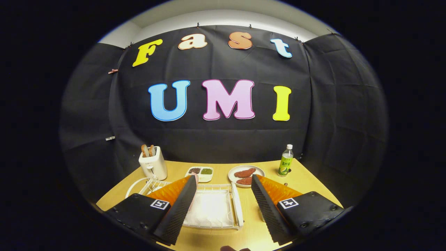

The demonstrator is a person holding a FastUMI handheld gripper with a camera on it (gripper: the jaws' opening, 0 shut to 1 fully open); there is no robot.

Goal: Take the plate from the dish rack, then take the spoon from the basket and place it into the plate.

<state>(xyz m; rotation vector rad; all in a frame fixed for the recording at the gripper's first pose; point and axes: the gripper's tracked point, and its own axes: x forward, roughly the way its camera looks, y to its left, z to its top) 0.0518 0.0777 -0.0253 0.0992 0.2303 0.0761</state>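
My gripper (223, 177) hangs open above the wooden table (306, 184), its fingers wide apart with nothing between them. Below and between the fingers lies the white dish rack (212, 205), whose flat tray section looks bare. The rack's wire part (153, 184) runs behind the left finger (177, 209). A white round rim (134, 185) curves around it there, probably the plate, mostly hidden. A pink tip (196, 176), perhaps the spoon's handle, pokes up right at the left fingertip. I cannot make out the basket.
Beyond the rack stand a white toaster (152, 165) with bread in it, a small white tray of seasonings (200, 172), a white plate with red food (245, 174) and a green-labelled bottle (285, 160). Black cloth walls close the table's back and sides.
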